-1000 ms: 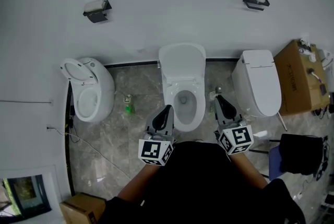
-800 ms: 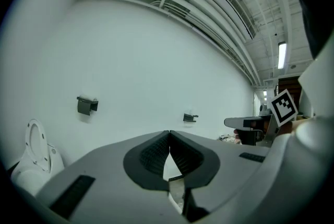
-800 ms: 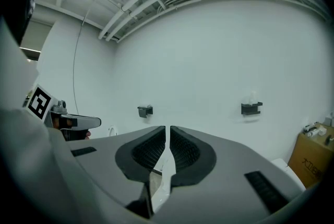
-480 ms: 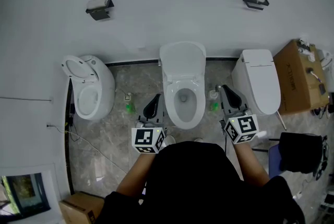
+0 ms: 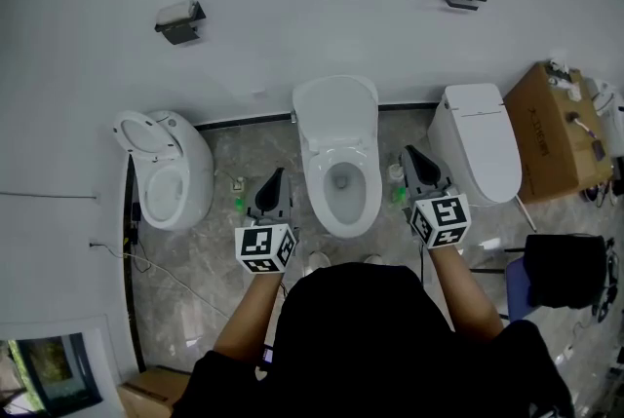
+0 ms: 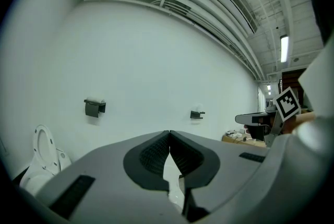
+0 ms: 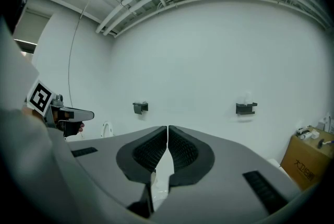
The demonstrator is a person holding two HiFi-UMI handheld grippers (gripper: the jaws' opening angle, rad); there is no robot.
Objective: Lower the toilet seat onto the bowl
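**Lettering and signs**
- Cardboard box (image 5: pixel 546 129), right edge of the head view: one line of dark print on its top face, too small to read. It shows again at the lower right of the right gripper view (image 7: pixel 308 164), still illegible.
- Left gripper (image 5: pixel 277 174) and right gripper (image 5: pixel 409 153): black-and-white square code markers on their cubes, with no letters or numbers.

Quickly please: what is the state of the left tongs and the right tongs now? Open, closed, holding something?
Left tongs: closed, holding nothing.
Right tongs: closed, holding nothing.

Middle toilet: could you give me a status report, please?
Left gripper shut, empty. Right gripper shut, empty. Seat looks down on the bowl, lid upright. Nothing in the way.
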